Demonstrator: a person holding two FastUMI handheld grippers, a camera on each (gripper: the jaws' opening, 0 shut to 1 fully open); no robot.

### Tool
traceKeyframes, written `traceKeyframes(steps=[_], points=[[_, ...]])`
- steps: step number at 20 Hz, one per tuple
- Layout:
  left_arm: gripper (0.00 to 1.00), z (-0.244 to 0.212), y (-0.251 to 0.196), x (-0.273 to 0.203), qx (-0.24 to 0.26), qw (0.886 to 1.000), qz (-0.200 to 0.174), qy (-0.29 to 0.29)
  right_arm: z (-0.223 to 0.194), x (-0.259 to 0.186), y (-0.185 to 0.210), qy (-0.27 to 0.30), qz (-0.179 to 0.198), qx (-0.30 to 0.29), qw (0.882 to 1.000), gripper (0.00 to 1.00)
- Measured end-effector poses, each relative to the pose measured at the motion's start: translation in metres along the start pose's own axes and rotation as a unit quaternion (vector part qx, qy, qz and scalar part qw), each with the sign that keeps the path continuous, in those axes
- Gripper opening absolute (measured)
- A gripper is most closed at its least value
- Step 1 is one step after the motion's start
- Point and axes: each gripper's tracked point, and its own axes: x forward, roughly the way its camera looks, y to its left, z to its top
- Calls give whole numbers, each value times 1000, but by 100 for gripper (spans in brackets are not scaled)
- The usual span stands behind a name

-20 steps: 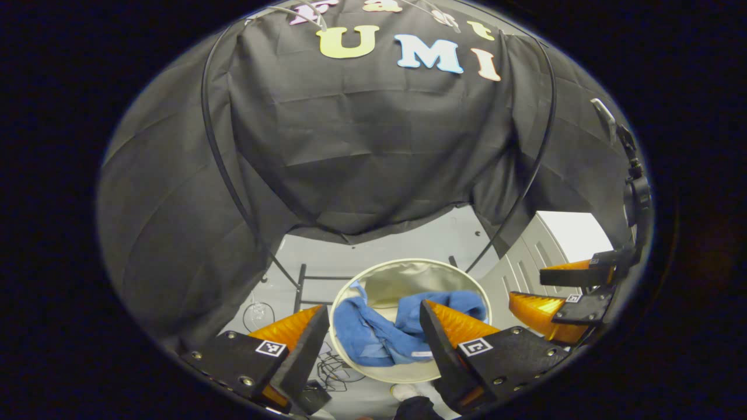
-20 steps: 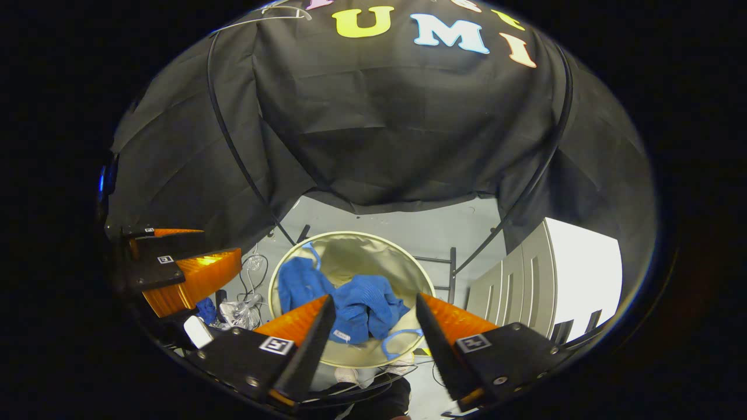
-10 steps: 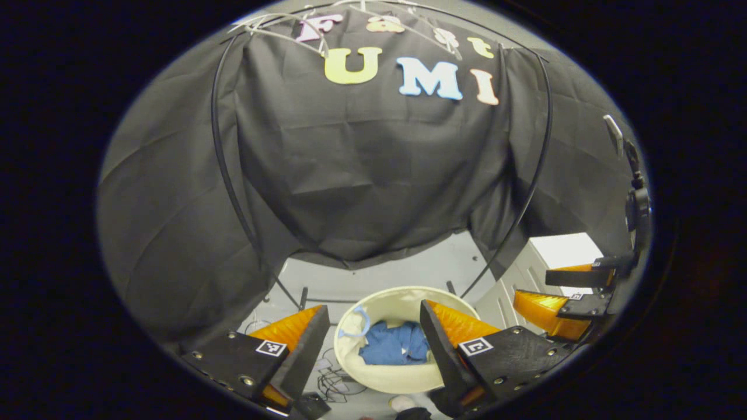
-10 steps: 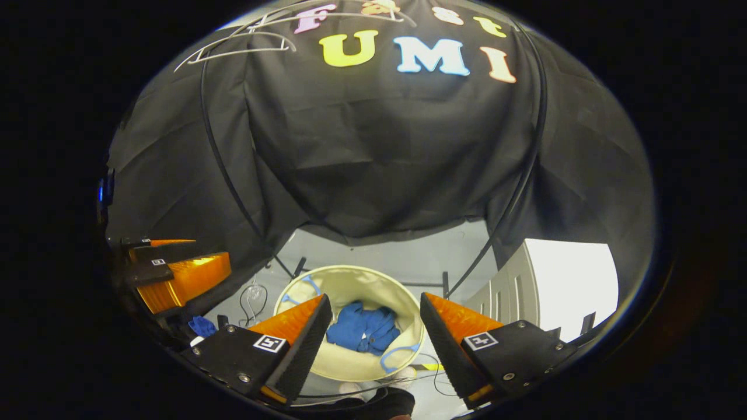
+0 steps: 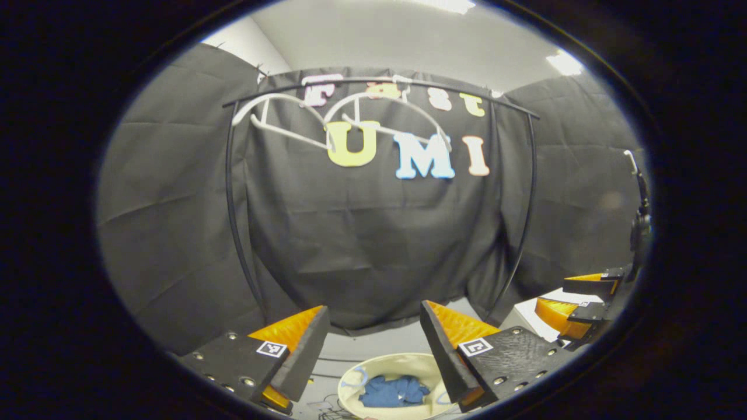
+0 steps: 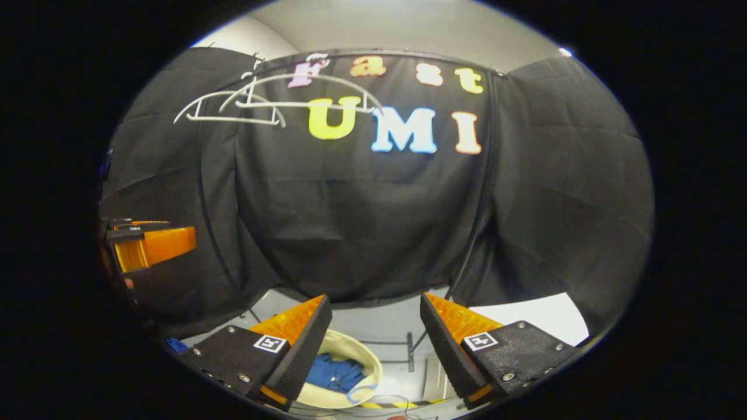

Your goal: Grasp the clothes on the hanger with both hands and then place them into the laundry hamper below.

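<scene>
Clothes (image 5: pixel 394 391), a crumpled blue heap, lie at the bottom of the pale round laundry hamper (image 5: pixel 356 380) on the floor, low and near in the left gripper view and just past the left tongs (image 5: pixel 373 337); in the right gripper view the same heap sits down inside the hamper beside the right tongs (image 6: pixel 376 338). Both pairs of tongs stand wide apart and hold nothing, raised well above the hamper. I judge the task as good as done: the garment is in, and the white hangers (image 5: pixel 303 119) on the black rail (image 5: pixel 379 81) up at the far left hang bare, so nothing looks left to take down. Around them are the rail's curved black legs (image 5: pixel 233 204), a white cabinet (image 6: pixel 543 312) low on the right, and some cables on the floor. Nothing blocks the way to the hamper.
</scene>
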Motion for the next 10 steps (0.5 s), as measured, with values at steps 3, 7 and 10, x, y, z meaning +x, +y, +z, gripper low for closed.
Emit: traceKeyframes(steps=[3,7,10], points=[[90,46,-9,-37,4,999,3,-44,31,-28,-25,-48,-10,6,999,96],[89,89,-23,-86,6,996,8,-87,69,-65,-57,-95,-13,11,995,94],[89,105,-29,-120,15,993,19,-116,90,-96,-77,-124,-19,1,992,92]])
